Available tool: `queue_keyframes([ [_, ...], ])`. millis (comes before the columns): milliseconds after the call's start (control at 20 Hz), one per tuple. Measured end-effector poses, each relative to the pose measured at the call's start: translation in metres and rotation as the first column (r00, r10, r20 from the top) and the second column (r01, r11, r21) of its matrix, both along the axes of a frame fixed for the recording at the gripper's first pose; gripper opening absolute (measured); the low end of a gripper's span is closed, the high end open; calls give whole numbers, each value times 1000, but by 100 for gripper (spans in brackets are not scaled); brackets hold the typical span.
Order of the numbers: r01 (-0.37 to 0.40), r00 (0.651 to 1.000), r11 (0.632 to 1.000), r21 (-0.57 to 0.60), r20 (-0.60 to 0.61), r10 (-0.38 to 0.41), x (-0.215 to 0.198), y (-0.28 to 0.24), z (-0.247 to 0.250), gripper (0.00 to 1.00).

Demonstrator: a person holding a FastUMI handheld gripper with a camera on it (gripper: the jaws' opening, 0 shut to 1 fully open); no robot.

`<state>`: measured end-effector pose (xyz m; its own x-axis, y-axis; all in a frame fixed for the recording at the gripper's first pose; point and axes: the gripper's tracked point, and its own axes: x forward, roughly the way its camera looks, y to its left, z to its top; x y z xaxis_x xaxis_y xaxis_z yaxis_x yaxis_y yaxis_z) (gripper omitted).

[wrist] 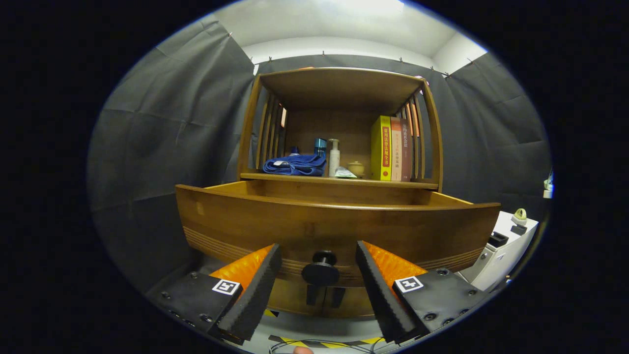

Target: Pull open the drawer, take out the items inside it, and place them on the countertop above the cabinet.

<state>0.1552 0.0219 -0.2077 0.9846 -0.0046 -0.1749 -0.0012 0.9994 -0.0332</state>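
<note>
The drawer (334, 223) of the wooden cabinet (339, 93) is pulled out. Its round knob (320, 269) sits between the two fingers of the hand-held gripper (318, 268), but the fingers are spread wide and do not touch it. I cannot see what is inside the drawer. On the desk (339, 179) above it are a blue cloth (295, 165), a pump bottle (334, 156) and some books (391, 148).

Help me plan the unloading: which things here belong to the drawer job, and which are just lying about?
Job: drawer, pulled open; its knob between the open gripper fingers; countertop.
Lying about: blue cloth, pump bottle, books.
</note>
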Motion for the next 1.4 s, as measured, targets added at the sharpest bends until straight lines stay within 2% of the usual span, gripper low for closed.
queue_keyframes([
  [100, -15, 1000, 1000, -5, -27, 15, 8, 0, -10, 99],
  [450, 40, 997, 997, -60, -56, -43, 6, -10, -12, 98],
  [700, 94, 994, 995, 14, -58, -93, 8, -10, -10, 97],
  [850, 125, 990, 992, 8, -66, -125, 15, -15, -9, 97],
  [1000, 143, 984, 989, -43, -100, -147, 35, -18, -11, 97],
  [1400, 144, 981, 989, -43, -124, -148, 110, -32, -7, 97],
])
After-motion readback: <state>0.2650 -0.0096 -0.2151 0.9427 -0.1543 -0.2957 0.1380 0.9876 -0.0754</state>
